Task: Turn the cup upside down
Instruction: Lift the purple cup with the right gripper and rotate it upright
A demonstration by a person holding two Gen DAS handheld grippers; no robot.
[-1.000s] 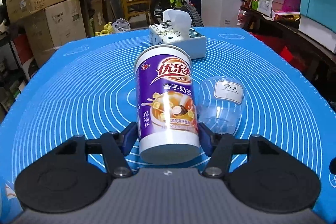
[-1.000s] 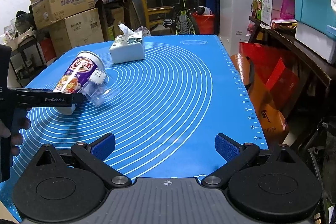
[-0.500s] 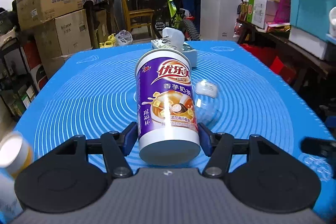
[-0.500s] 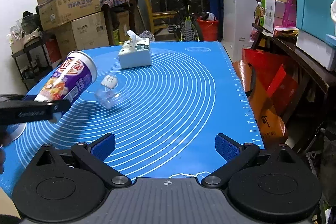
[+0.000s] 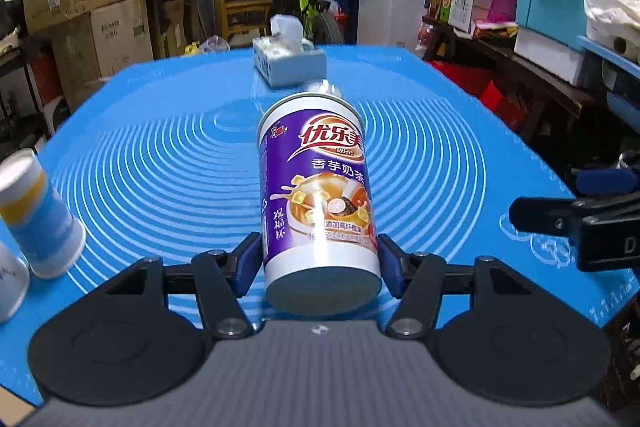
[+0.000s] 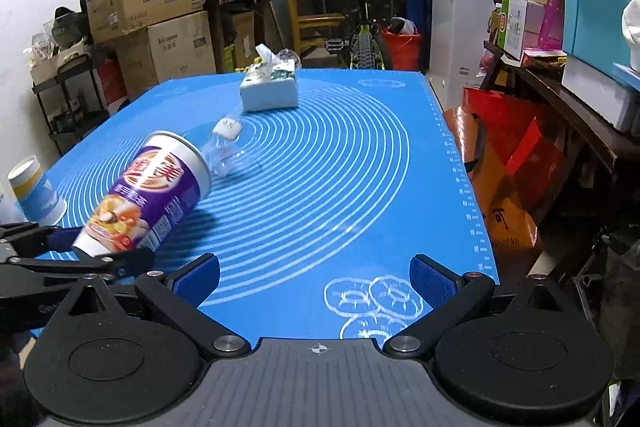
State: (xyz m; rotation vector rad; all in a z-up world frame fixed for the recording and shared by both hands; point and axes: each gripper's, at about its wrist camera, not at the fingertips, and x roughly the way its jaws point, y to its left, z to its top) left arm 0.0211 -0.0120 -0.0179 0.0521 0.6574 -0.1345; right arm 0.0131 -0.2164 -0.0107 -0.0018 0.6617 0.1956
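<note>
bright overhead light, heavy fisheye bend at the edges
white glare streaks down the milk tea cup (image 5: 318,195) — the clear plastic cup (image 6: 224,147) looks smeared, corners go black.

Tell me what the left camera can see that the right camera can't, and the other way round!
Only the left wrist view shows the flat bottom of the purple cup and both blue pads of the left tool squeezing it. Only the right wrist view shows the cup tilted off the blue mat, its rim aimed toward the clear plastic cup, plus the open, empty right tool. Both show the tissue box and the small white-and-blue cup.
</note>
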